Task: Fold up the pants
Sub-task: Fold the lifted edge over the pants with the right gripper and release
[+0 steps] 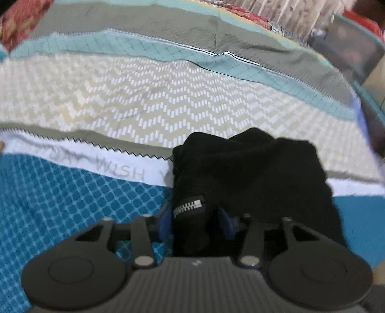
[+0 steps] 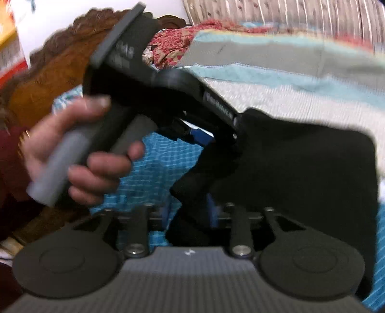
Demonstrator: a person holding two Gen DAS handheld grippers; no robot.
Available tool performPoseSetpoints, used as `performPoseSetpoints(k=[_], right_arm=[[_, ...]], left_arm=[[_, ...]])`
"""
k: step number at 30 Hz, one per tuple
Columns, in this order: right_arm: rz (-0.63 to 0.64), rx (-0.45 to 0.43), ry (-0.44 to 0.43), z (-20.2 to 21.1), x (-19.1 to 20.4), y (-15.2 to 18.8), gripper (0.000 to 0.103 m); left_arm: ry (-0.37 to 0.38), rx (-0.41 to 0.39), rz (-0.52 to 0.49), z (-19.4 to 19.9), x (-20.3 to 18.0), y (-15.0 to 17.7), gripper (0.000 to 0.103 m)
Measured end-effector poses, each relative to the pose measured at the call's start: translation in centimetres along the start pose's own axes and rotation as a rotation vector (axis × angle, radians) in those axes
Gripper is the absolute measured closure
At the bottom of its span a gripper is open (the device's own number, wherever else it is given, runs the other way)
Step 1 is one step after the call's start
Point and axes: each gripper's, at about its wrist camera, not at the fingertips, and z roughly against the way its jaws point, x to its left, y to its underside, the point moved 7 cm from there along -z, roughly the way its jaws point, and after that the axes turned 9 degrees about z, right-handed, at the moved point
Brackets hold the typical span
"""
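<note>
Both views blurred by motion.

Surroundings: a carved brown wooden headboard (image 2: 48, 72) stands at the far left of the right wrist view, with a red floral cloth (image 2: 178, 43) bunched beside it at the bed's far edge. A striped beige curtain (image 2: 288, 14) hangs beyond that edge. The left gripper (image 2: 223, 142) reaches in from the left of that view, gripped by a hand (image 2: 79, 149) around its grey handle; its body hides part of the bedspread behind it.

Surface: a bedspread (image 1: 144, 96) in bands covers the bed. Bands seen: grey, pale teal with a thin grid, cream with a white chevron weave, a white strip with mirrored lettering, deep blue with a white lattice. Zigzag stitching edges the bands.

Task item: black pants (image 1: 252, 173), soft and matte, lie bunched on the blue and cream bands near the bed's near edge. A metal zipper (image 1: 187, 204) shows on the near fold.

Left gripper: blue pads either side of a fold of the pants, narrow gap; cloth fills it. Cannot tell whether the pads press.

Right gripper (image 2: 192, 214): jaws partly apart, black cloth lying between them. Contact not resolvable in the blur.
</note>
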Motion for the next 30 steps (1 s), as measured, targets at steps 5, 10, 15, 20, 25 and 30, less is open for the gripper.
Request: performPoseSetpoints(k=[5, 10, 15, 20, 25, 30], right_arm=[[-0.117, -0.131, 0.006, 4.9, -1.7, -0.4, 0.062], [-0.235, -0.189, 0.127, 7.9, -5.2, 1.0, 0.062], [-0.380, -0.116, 0.222, 7.2, -8.5, 3.8, 0.061], [-0.431, -0.094, 0.219, 7.1, -8.3, 5.0, 0.058], [-0.417, -0.130, 0.229, 8.1, -7.9, 5.0, 0.057], [-0.416, -0.173, 0.241, 8.3, -8.9, 4.7, 0.057]], left_arm=[[-0.094, -0.066, -0.105, 0.8, -1.2, 0.2, 0.048], [-0.159, -0.099, -0.178, 1.4, -2.1, 1.2, 0.043], [-0.182, -0.096, -0.201, 1.3, -2.2, 1.9, 0.038], [-0.207, -0.106, -0.210, 1.5, -2.2, 2.0, 0.029], [-0.214, -0.105, -0.210, 1.5, -2.1, 2.2, 0.029], [-0.216, -0.107, -0.213, 1.8, -2.1, 2.5, 0.024]])
